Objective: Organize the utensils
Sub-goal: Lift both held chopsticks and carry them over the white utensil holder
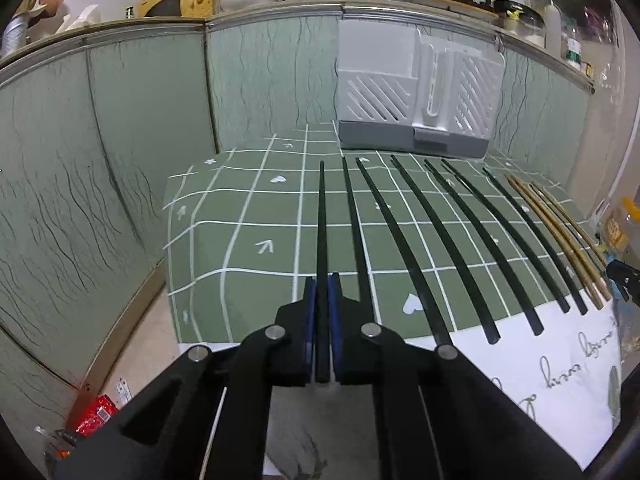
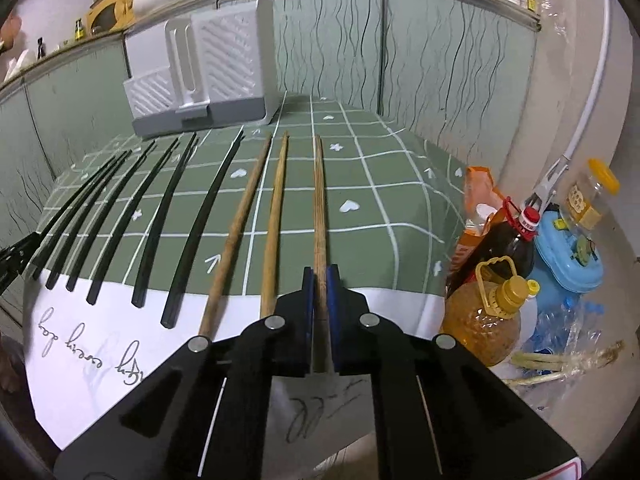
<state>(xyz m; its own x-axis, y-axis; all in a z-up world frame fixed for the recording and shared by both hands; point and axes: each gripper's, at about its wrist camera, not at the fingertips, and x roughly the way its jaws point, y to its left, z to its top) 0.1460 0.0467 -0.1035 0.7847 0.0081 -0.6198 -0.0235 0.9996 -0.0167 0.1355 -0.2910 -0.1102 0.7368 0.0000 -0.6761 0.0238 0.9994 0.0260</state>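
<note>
Several black chopsticks and three wooden ones lie side by side on a green checked cloth [image 1: 248, 208], tips toward a white utensil holder [image 1: 416, 100] at the back. My left gripper [image 1: 322, 280] is shut on the thick end of the leftmost black chopstick [image 1: 321, 216], which runs straight ahead from its blue pads. In the right wrist view my right gripper [image 2: 319, 274] is shut on the rightmost wooden chopstick [image 2: 318, 192]. Two more wooden chopsticks [image 2: 276, 208] lie just left of it, then the black chopsticks [image 2: 200, 220]. The utensil holder [image 2: 208, 72] stands at the back left there.
A white paper sheet [image 2: 100, 344] with handwriting covers the table's near edge. Off the table's right side stand an oil bottle [image 2: 486, 316], a dark sauce bottle [image 2: 516, 240], a blue container [image 2: 568, 256] and a jar [image 2: 588, 196]. Green patterned panels [image 1: 100, 152] wall the back and left.
</note>
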